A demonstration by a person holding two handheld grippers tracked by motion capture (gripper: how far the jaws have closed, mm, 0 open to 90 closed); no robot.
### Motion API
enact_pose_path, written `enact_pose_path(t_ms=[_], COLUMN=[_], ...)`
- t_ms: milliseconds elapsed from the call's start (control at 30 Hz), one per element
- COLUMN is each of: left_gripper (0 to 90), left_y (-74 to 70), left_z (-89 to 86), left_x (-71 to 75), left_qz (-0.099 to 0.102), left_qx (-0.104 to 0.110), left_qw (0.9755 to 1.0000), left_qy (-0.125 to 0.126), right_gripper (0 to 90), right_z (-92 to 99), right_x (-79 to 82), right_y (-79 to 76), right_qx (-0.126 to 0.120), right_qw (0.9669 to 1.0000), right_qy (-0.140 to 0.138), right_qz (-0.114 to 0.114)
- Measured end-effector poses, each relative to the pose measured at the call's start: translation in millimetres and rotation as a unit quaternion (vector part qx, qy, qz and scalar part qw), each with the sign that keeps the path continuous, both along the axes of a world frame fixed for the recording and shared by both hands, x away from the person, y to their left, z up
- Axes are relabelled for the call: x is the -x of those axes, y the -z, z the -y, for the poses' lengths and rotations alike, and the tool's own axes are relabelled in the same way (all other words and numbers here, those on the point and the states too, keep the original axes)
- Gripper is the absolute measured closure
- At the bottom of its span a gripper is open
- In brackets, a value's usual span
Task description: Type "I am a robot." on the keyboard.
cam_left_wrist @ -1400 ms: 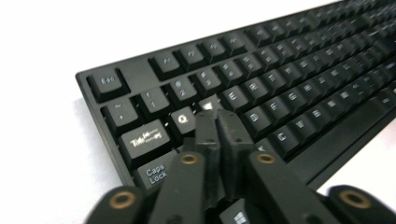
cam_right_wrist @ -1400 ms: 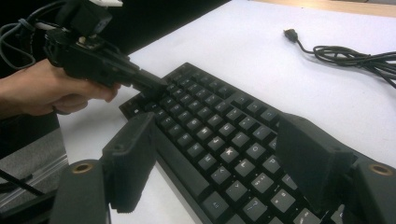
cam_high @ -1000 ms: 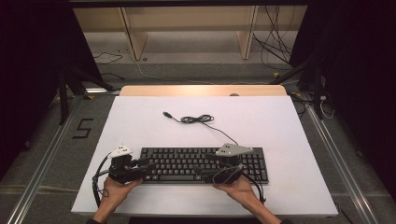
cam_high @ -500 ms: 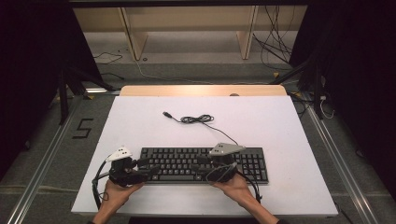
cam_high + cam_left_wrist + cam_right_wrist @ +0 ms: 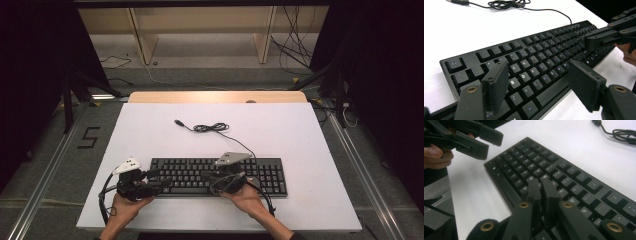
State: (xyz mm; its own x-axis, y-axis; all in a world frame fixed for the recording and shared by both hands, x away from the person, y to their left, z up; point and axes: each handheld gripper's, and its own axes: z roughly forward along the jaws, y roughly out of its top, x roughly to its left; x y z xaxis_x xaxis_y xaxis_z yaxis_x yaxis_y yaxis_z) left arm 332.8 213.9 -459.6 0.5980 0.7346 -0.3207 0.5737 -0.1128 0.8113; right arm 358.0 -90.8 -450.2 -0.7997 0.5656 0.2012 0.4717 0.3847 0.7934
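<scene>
A black keyboard [image 5: 190, 172] lies flat near the front of the white table [image 5: 300, 140], and its cable [image 5: 210, 128] coils behind it. My left gripper [image 5: 162, 180] hovers over the keyboard's left end. Its jaws have just been opening and stand wide apart [image 5: 537, 75] above the letter keys, gripping nothing. My right gripper [image 5: 205, 175] points left over the middle keys. Its jaws have just been closing and stand together [image 5: 541, 183], with nothing between them. In each gripper view the other gripper shows farther off: the right gripper [image 5: 596, 40] and the left gripper [image 5: 489, 142].
The cable's USB plug [image 5: 177, 122] lies loose on the table behind the keyboard. A wooden strip [image 5: 215, 96] runs along the table's far edge. Shelving legs and loose wires stand on the floor beyond. White table surface stretches to the right of the keyboard.
My right gripper has shifted a little to the left over the keyboard. The left hand has kept its place, and the keyboard has not moved.
</scene>
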Motion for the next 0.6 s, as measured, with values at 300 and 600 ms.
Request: enact_pose_path(t_ms=[300,600], left_gripper=[31.1,30.4], left_y=[0.0,0.0], left_z=[0.2,-0.6], left_x=[0.9,1.0], left_qz=[0.004,0.007], left_qx=[0.003,0.002], left_qw=[1.0000,1.0000], left_qy=[0.000,-0.002], right_gripper=[90.0,90.0], right_z=[-9.8,-17.2], right_x=[-4.4,-7.2], right_y=[5.3,11.1], right_qx=[0.017,0.033], right_qw=[0.9998,0.9993], right_qy=[-0.006,-0.008], right_qz=[-0.012,-0.016])
